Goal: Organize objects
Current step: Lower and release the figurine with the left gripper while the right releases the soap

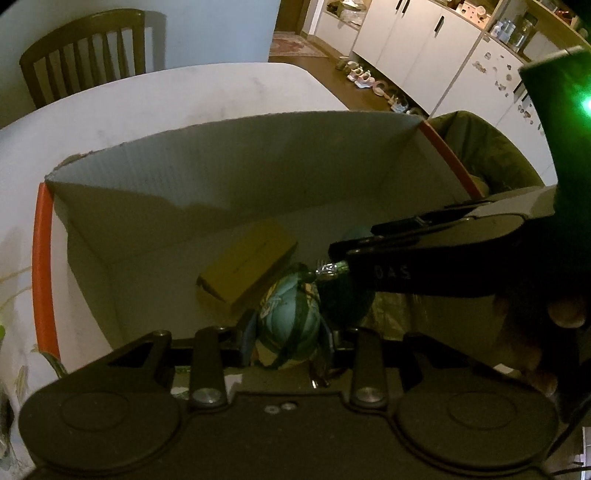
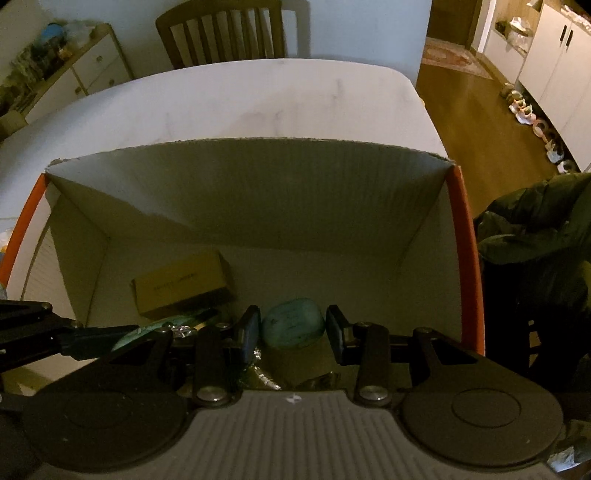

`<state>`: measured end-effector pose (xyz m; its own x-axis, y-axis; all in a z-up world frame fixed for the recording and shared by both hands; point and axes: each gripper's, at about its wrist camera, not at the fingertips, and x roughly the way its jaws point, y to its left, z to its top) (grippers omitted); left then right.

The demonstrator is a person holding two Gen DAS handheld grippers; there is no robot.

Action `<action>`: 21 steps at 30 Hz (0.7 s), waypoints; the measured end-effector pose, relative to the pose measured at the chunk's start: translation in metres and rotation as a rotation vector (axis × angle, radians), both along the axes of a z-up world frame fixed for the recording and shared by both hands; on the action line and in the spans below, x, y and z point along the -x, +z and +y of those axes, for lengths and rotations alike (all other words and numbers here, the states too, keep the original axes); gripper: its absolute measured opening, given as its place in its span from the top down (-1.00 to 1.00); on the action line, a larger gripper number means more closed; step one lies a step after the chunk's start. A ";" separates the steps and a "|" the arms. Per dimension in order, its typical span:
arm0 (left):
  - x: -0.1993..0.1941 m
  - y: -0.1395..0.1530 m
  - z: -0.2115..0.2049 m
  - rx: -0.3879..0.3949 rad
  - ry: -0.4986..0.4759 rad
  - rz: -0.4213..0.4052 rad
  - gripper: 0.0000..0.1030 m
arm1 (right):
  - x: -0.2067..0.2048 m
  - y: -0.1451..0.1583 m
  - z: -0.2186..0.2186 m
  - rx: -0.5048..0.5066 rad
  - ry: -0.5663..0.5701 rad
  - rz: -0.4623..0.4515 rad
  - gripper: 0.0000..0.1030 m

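- We hold two claws over a big white box [image 2: 258,199] with orange edges. The box sits on a white bench [image 2: 240,99].
- Our left claw [image 1: 286,339] points down into the box. It is pinching a round packet [image 1: 290,321] that is blue-green with dark stripes. The blue pads [image 1: 246,341] press on both sides of it.
- The packet has a shiny twisted end [image 1: 327,269] at its top, and that end is right by the tip of the other claw.
- Our right claw [image 2: 291,330] also points down into the box. Its two blue pads [image 2: 249,328] stand a little apart, one on each side of a blue-green lump [image 2: 293,325].
- We cannot tell if that lump is squeezed by the pads or lies on the box floor below them. It is too dark there.
- Some shiny foil [image 2: 267,380] shows just under the right claw, low in the box.
- A small yellow-brown carton [image 2: 181,284] lies on the box floor, to the left of both claws. It is near the striped packet.
- In the right view, the left claw comes in from the left side, with the green packet and a bit of foil at its tip.
- A wooden chair [image 2: 221,33] stands behind the bench.
- White cupboards [image 1: 417,48] line the far wall, and a row of shoes [image 1: 373,83] sits on the wooden floor.
- A dark puffy coat [image 2: 535,229] hangs to the right of the box.
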<state>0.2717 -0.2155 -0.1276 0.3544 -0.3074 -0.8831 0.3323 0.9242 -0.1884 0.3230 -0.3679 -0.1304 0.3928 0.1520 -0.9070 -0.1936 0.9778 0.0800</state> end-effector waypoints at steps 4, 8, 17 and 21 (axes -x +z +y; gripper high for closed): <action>-0.001 0.002 -0.005 0.003 0.007 0.004 0.30 | 0.000 0.002 -0.002 -0.009 -0.003 -0.003 0.26; 0.000 0.005 -0.005 0.014 -0.002 -0.001 0.23 | 0.001 0.003 -0.003 -0.016 -0.011 -0.009 0.26; 0.011 0.019 -0.001 0.037 -0.001 -0.036 -0.05 | 0.016 0.021 -0.002 -0.004 -0.012 -0.046 0.13; 0.017 0.029 0.001 0.050 -0.007 -0.062 -0.09 | 0.025 0.031 -0.003 -0.006 -0.016 -0.065 0.11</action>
